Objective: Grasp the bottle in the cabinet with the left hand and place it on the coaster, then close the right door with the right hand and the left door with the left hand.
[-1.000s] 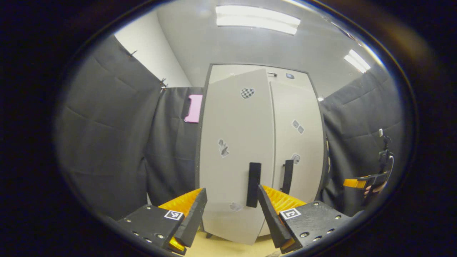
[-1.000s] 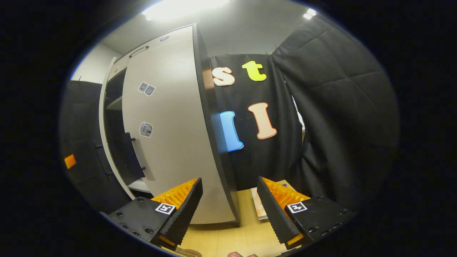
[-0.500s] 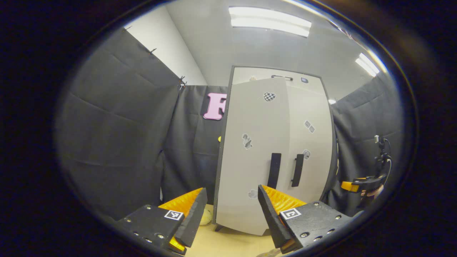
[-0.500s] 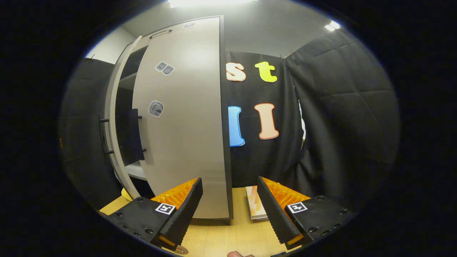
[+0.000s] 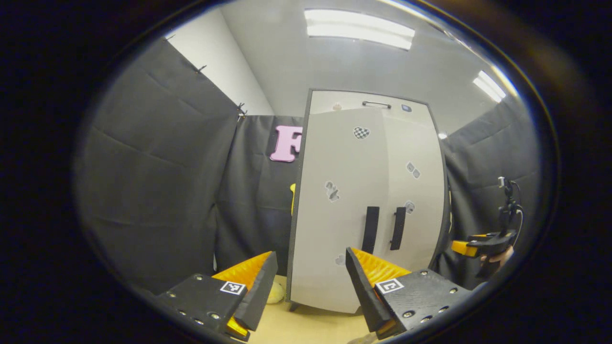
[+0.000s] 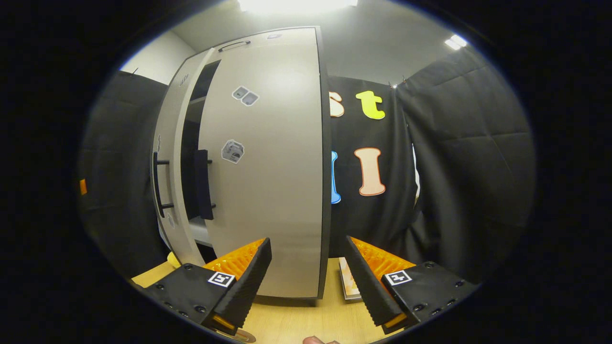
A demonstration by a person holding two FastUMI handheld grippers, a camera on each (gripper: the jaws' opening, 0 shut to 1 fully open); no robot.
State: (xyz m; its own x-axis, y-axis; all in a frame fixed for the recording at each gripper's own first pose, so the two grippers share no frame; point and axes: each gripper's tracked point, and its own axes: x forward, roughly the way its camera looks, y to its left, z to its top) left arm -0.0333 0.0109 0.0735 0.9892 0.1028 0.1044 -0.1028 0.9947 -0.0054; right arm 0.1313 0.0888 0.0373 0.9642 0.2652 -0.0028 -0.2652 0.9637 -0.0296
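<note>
On the wooden table (image 6: 296, 320) stands the tall pale cabinet (image 5: 368, 200), and both grippers hang in the air before it with their fingers spread apart and nothing between them. From the left gripper view, the left gripper (image 5: 311, 286) faces the cabinet front: the left door (image 5: 334, 210) is nearly shut, its dark handle (image 5: 370, 230) just beside the handle (image 5: 397, 228) of the right door (image 5: 415, 200), and small stickers dot both panels. Far off at the right edge of that view the right gripper (image 5: 480, 242) shows in a person's hand (image 5: 497, 258), before the black cloth wall (image 5: 158, 186). A small yellowish thing (image 5: 276, 292) lies on the table by the cabinet's left foot; what it is cannot be told. From the right gripper view, the right gripper (image 6: 308, 282) sits off to the cabinet's right, where the left door (image 6: 169, 177) still leaves a narrow dark gap showing a shelf (image 6: 201, 234). A flat card-like thing (image 6: 349, 284) lies on the table beside the cabinet. The bottle and coaster cannot be made out for certain. Compared with a second ago, the left door has swung much closer to shut, and the left gripper has drawn back from it, so the whole cabinet looks smaller.
</note>
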